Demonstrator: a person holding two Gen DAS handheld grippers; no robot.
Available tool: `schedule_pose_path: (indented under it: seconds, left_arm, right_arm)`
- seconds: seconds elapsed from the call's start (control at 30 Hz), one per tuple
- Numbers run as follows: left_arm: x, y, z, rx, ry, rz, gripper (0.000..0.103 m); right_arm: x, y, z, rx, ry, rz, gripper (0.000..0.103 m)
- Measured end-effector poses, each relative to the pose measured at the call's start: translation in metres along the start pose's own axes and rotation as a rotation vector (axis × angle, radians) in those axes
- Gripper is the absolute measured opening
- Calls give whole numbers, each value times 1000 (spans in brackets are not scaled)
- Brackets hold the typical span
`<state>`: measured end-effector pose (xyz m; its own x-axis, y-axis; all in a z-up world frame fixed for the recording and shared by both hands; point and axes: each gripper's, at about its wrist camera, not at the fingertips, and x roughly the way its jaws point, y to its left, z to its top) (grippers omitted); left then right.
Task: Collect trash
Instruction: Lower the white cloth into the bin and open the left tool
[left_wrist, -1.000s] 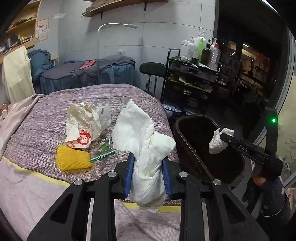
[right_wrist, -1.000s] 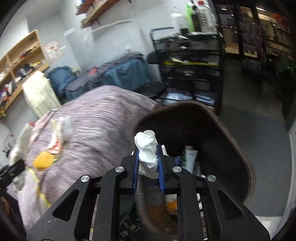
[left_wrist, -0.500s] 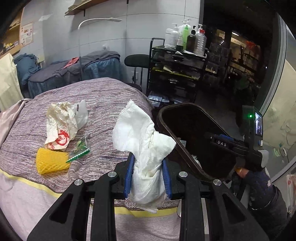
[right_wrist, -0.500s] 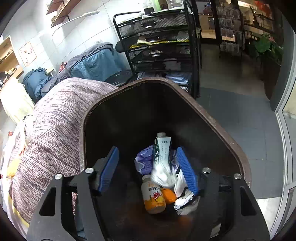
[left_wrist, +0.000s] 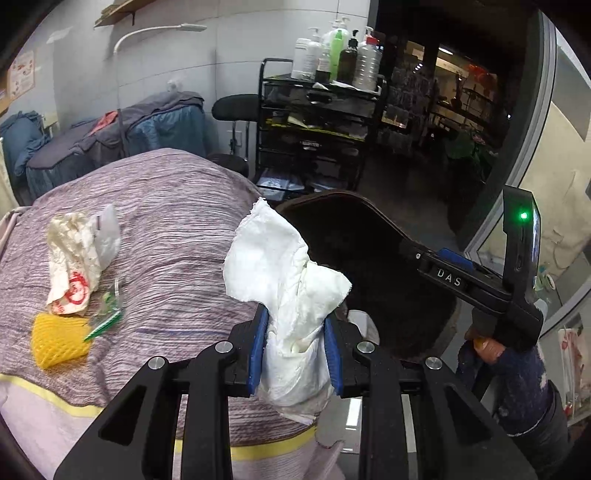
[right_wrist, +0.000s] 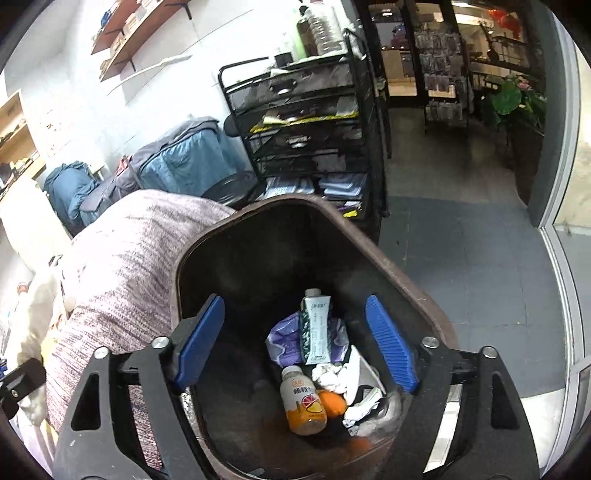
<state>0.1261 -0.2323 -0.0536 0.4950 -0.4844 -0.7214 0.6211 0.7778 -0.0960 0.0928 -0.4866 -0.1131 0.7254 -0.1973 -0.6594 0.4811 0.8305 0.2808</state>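
Left gripper (left_wrist: 293, 350): jaws clamped on a big white tissue wad (left_wrist: 286, 280), which sticks up past the tips and hangs below the pads. Left of the jaws, on the striped bedspread (left_wrist: 177, 229), more trash waits: crumpled wrapper (left_wrist: 79, 258), yellow foam net (left_wrist: 59, 339), small green packet (left_wrist: 105, 317). Just ahead-right of the jaws is the brown bin (left_wrist: 369, 266); the wad sits at its near rim, not yet over the mouth.

Right gripper (right_wrist: 295, 347): jaws opening, wide apart, nothing between the pads. Bin interior (right_wrist: 240, 277) is straight beyond the tips, with a carton (right_wrist: 316, 325), juice bottle (right_wrist: 303, 402) and crumpled tissue (right_wrist: 330, 374) at the bottom.

Risks: releasing the left wad now likely drops it on the rim or bed edge, since it's short of the opening. Loose trailing tissue could snag on the rim. Both grippers crowd the same bin, so they might bump.

Versus a second ago: right jaws then pinched a small tissue ball; now it's gone, presumably among the trash below. Left wad has come closer to the bin.
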Motion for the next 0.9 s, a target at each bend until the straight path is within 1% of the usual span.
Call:
schedule_pose_path:
  seconds: [0.2, 0.33, 0.7, 0.9]
  left_arm:
    - [21, -22, 11, 31, 43, -55, 27]
    - [38, -39, 17, 63, 74, -74, 27]
    - [75, -66, 30, 102, 140, -90, 27]
    - [91, -79, 34, 121, 172, -91, 27]
  right_arm:
    - [-11, -11, 0, 23, -36, -23, 81]
    - [-17, -20, 1, 44, -55, -40, 81]
    - [-24, -51, 3, 98, -90, -90, 81]
    - [-23, -65, 3, 123, -89, -111, 81]
